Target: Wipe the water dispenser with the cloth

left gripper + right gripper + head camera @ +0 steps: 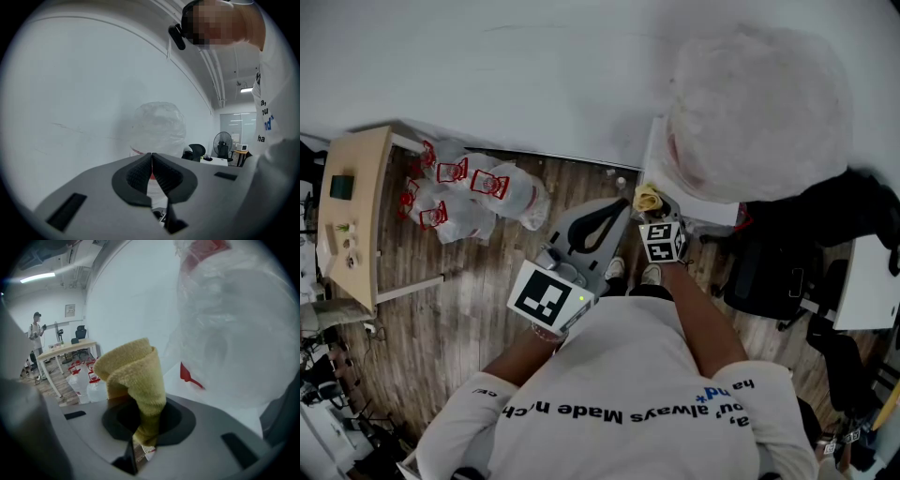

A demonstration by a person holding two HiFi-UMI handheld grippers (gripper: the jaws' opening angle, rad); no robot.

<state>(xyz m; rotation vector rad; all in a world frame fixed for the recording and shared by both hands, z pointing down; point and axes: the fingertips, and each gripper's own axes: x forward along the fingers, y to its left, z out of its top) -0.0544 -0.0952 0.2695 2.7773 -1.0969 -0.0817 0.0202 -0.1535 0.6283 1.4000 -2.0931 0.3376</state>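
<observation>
The water dispenser point(661, 164) is a white cabinet against the wall, topped by a big bottle point(759, 103) wrapped in clear plastic. My right gripper point(649, 201) is shut on a folded yellow cloth point(136, 376), whose top stands just left of the bottle point(234, 329) and by the dispenser's left edge. My left gripper point(614, 214) is shut with nothing between its jaws. It is held just left of the right one and points at the wrapped bottle point(157, 129) from some way off.
Several empty water jugs with red handles point(464, 192) lie on the wooden floor to the left, beside a light wooden table point(352, 211). Black office chairs point(787, 272) stand right of the dispenser. A person point(35, 336) stands far off by the table.
</observation>
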